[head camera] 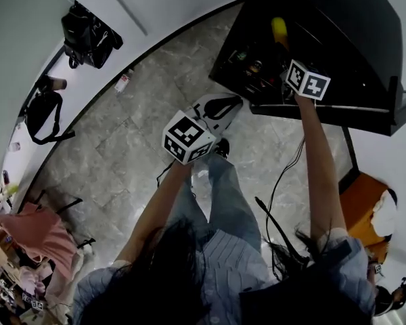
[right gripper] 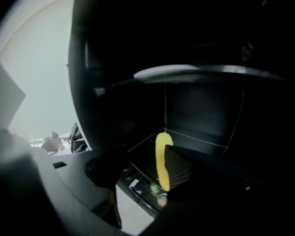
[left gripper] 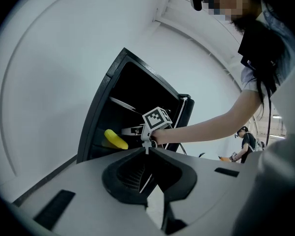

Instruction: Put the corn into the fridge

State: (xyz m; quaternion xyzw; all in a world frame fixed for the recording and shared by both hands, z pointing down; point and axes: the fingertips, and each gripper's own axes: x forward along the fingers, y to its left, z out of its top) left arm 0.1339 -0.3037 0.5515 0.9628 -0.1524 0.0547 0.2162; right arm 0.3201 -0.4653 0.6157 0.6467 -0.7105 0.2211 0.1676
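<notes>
The yellow corn [head camera: 279, 29] is inside the open black fridge [head camera: 365, 19], on a lower shelf. My right gripper [head camera: 287, 49] reaches into the fridge behind it. In the right gripper view the corn [right gripper: 162, 163] rests along the ribbed pad of the right finger [right gripper: 184, 167], while the left finger stands well apart, so the right gripper [right gripper: 140, 155] is open. The left gripper view shows the corn [left gripper: 115, 139] within the fridge [left gripper: 96, 117] from outside. My left gripper [head camera: 224, 104] hangs back over the floor, and its jaws [left gripper: 146, 154] are shut on nothing.
A glass shelf [right gripper: 187, 73] spans the fridge above the corn, and small jars [right gripper: 160, 196] sit in a rack below. Black bags [head camera: 88, 32] and a bottle [head camera: 124, 81] lie by the curved wall. An orange seat [head camera: 362, 205] stands at the right. Another person [left gripper: 246, 144] is far off.
</notes>
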